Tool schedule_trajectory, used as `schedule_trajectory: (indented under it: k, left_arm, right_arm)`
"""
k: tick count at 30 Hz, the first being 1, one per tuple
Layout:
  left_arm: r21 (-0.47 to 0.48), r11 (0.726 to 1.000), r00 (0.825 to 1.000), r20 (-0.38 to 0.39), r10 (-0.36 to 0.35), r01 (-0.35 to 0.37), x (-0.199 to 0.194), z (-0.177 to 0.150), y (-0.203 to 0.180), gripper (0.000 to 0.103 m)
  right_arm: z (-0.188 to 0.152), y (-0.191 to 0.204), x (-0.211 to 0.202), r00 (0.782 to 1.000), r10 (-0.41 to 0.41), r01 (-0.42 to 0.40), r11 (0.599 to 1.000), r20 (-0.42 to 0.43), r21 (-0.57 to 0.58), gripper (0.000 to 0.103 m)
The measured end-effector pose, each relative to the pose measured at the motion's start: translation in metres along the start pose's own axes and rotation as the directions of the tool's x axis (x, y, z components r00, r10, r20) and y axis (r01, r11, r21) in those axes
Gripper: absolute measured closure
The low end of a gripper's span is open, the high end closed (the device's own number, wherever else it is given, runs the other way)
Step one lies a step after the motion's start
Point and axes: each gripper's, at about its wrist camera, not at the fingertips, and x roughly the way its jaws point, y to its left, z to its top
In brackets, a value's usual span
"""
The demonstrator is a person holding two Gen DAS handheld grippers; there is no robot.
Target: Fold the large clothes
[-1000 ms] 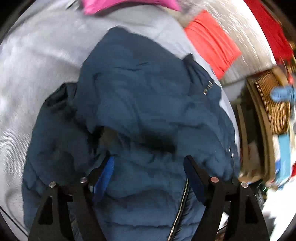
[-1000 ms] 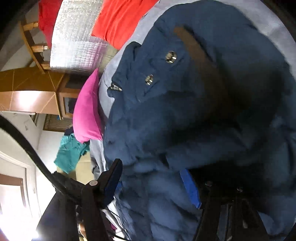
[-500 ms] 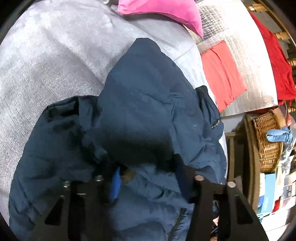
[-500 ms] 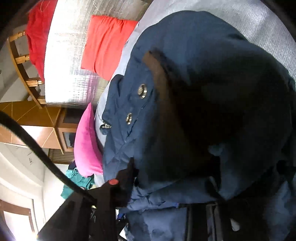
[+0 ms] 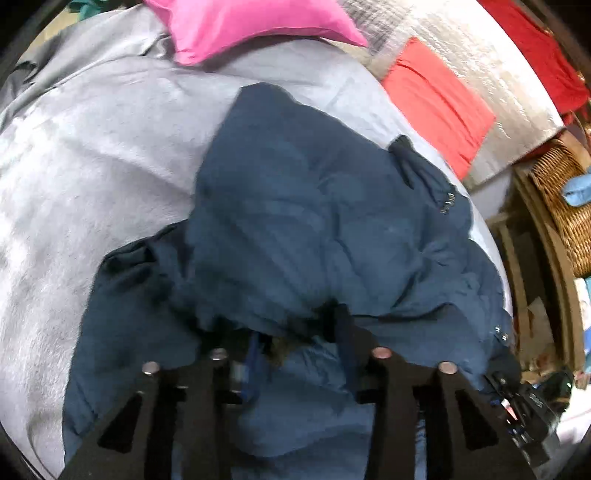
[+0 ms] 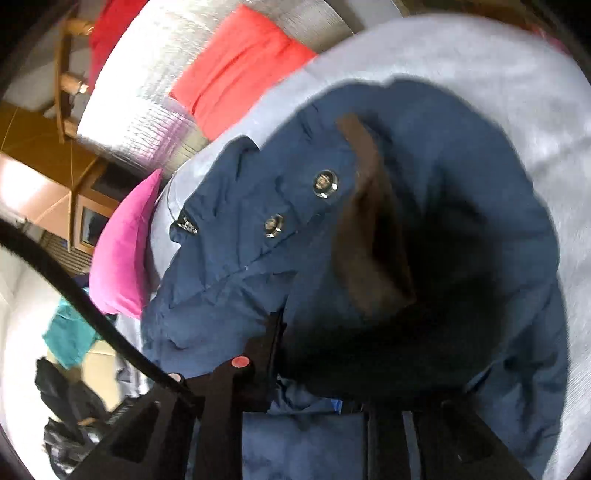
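Dark navy-blue quilted puffer jacket (image 5: 317, 206) lies bunched on a light grey bedsheet (image 5: 92, 155), hood end piled up twd the far side, body running back under both cameras. Right wrist view: two round metal snap buttons (image 6: 325, 182) on a navy flap, a small dark tag at that flap's edge, and a brown lining strip (image 6: 365, 192) curving along the shadowed hood opening.

Left gripper (image 5: 295, 332): jaws have just been closing and now clench a thick fold of the jacket; fabric humps over the black fingers (image 5: 343, 328) and hides the tips, blue pad edge just showing at the left one. Right gripper (image 6: 314, 354): jaws have just been closing too, now pinched on a fold at the hood's lower edge; left finger pokes up against the cloth, right finger mostly buried in shadow w/ a sliver of blue pad visible. Both grips sit at the near edge of the bunched part.

Around it: bright pink pillow (image 5: 236, 26) at the head of the bed, touching the sheet, apart from the jacket. Beside the bed a silver quilted foil mat (image 5: 491, 77) w/ a coral-red folded cloth (image 5: 439, 99) lying on it, and a darker red cloth (image 5: 535, 51) further out. Woven wicker basket (image 5: 561, 206) at the right edge of the left wrist view, something light blue in it. Teal cloth (image 6: 70, 336) low left in the right wrist view. A black cable (image 6: 74, 288) crosses that view's left side.
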Motion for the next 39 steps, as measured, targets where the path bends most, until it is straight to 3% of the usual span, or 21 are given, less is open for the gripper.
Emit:
schedule_trajectory:
  k: [3,5,10,14,15,17,19,23,25,28,30,33,34,37,39]
  left_arm:
    - [0.014,1.0,1.0,0.003,0.007,-0.007,-0.012,0.002,-0.001,0.041]
    - [0.001,1.0,1.0,0.006,-0.011,0.011,-0.02,0.002,0.007,0.033]
    - [-0.058,0.997,0.997,-0.053,-0.057,0.054,-0.009,-0.001,0.015,0.032]
    - [-0.105,0.988,0.992,-0.046,-0.118,0.113,-0.001,-0.006,0.014,0.033]
    - [-0.108,0.986,0.991,-0.033,-0.129,0.125,-0.002,-0.006,0.015,0.035]
    - [-0.1,0.985,0.99,-0.006,-0.141,0.139,-0.003,-0.005,0.016,0.064]
    - [-0.079,0.988,0.991,0.018,-0.132,0.133,-0.005,-0.003,0.014,0.074]
    - [-0.002,0.989,0.986,0.079,-0.144,0.145,-0.022,-0.001,0.001,0.08]
    - [0.065,0.992,0.987,0.111,-0.117,0.11,-0.03,-0.002,-0.01,0.08]
    - [0.096,0.994,0.997,0.059,-0.049,0.043,-0.018,-0.005,-0.011,0.079]
    - [0.081,0.997,1.0,0.009,-0.011,0.01,-0.006,-0.004,-0.006,0.074]
    - [0.061,0.998,1.0,-0.008,0.023,-0.022,-0.011,0.0,-0.003,0.059]
    - [0.063,0.997,0.999,-0.009,0.033,-0.033,-0.015,0.001,-0.002,0.048]
    - [0.09,0.995,0.999,0.009,0.043,-0.043,-0.026,-0.002,-0.004,0.046]
    - [0.17,0.984,0.998,0.044,0.035,-0.042,-0.039,-0.007,-0.014,0.046]
  right_arm:
    - [0.003,0.005,-0.009,0.999,0.044,-0.044,0.999,-0.024,-0.005,0.069]
    - [-0.003,-0.001,-0.018,0.994,0.104,-0.103,0.995,-0.046,0.015,0.048]
    - [-0.014,-0.004,0.001,0.982,0.157,-0.148,0.985,-0.106,0.091,0.046]
    - [-0.013,-0.008,0.012,0.977,0.206,-0.197,0.972,-0.062,0.13,0.048]
    - [-0.012,-0.008,0.014,0.979,0.201,-0.194,0.973,-0.043,0.126,0.051]
    - [-0.01,-0.009,0.014,0.984,0.177,-0.173,0.978,-0.022,0.118,0.07]
    - [-0.007,-0.007,0.01,0.986,0.169,-0.168,0.98,0.0,0.105,0.076]
    - [-0.007,0.029,-0.025,0.986,0.104,-0.09,0.99,0.133,-0.104,0.077]
    - [-0.008,0.038,-0.034,0.981,0.106,-0.083,0.986,0.162,-0.142,0.077]
    - [-0.009,0.028,-0.025,0.992,0.056,-0.041,0.991,0.115,-0.13,0.077]
    - [-0.008,0.013,-0.004,1.0,0.005,-0.004,0.997,0.015,-0.078,0.077]
    - [-0.005,-0.001,-0.003,0.997,0.053,-0.053,0.999,-0.053,0.004,0.073]
    - [-0.003,0.001,-0.007,0.996,0.065,-0.065,0.998,-0.064,-0.006,0.067]
    - [-0.001,0.001,-0.016,0.989,0.117,-0.12,0.992,-0.086,-0.026,0.053]
    - [-0.005,0.011,-0.018,0.981,0.136,-0.146,0.987,-0.137,-0.07,0.053]
